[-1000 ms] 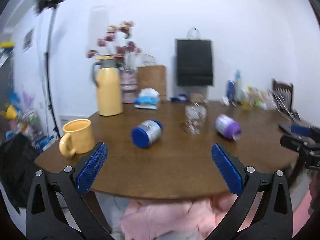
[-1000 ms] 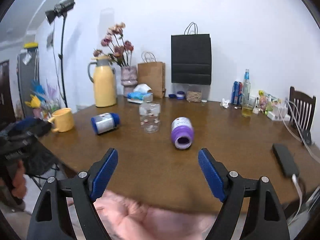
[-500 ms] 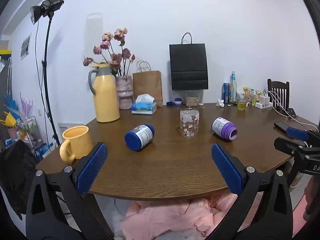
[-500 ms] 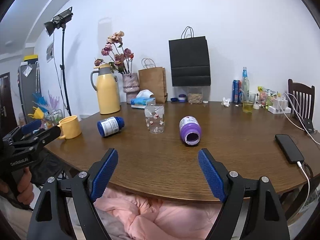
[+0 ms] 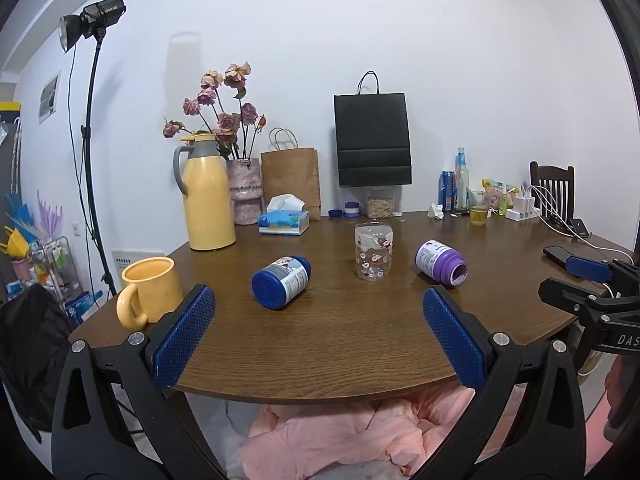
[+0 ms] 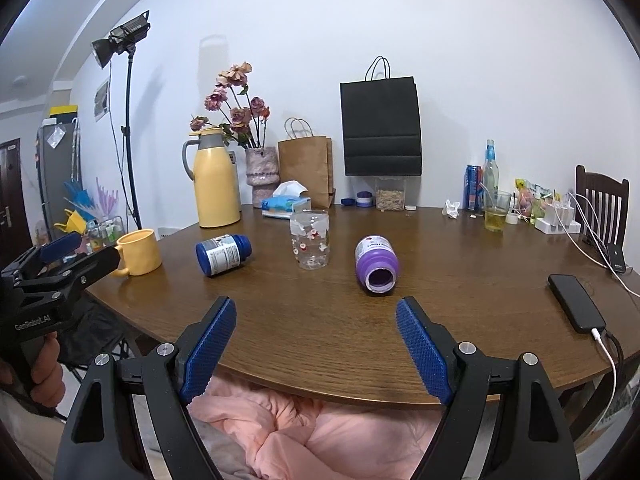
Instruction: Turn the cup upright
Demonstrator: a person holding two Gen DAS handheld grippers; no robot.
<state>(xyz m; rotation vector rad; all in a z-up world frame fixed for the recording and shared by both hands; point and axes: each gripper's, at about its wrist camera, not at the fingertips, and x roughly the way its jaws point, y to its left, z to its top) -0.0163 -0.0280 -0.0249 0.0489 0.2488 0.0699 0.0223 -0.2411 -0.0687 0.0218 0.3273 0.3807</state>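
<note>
A clear glass cup [image 5: 373, 252] with small red and white prints stands upside down, mouth on the table, at the middle of the round wooden table [image 5: 320, 344]; it also shows in the right wrist view [image 6: 310, 239]. My left gripper [image 5: 318, 336] is open and empty, held at the table's near edge, well short of the cup. My right gripper [image 6: 316, 346] is open and empty, also at the near edge, with the cup ahead and slightly left.
A blue bottle [image 5: 281, 281] lies left of the cup, a purple bottle [image 5: 440, 263] lies right. A yellow mug [image 5: 148, 298], yellow thermos [image 5: 208, 196], flower vase [image 5: 244, 192], tissue box [image 5: 284, 222] and paper bags stand behind. A phone [image 6: 576, 307] lies at right.
Both grippers pulled back a little from the table and steadied; the views went from blurred to sharp. Jaws stayed open. Nothing on the table moved.
</note>
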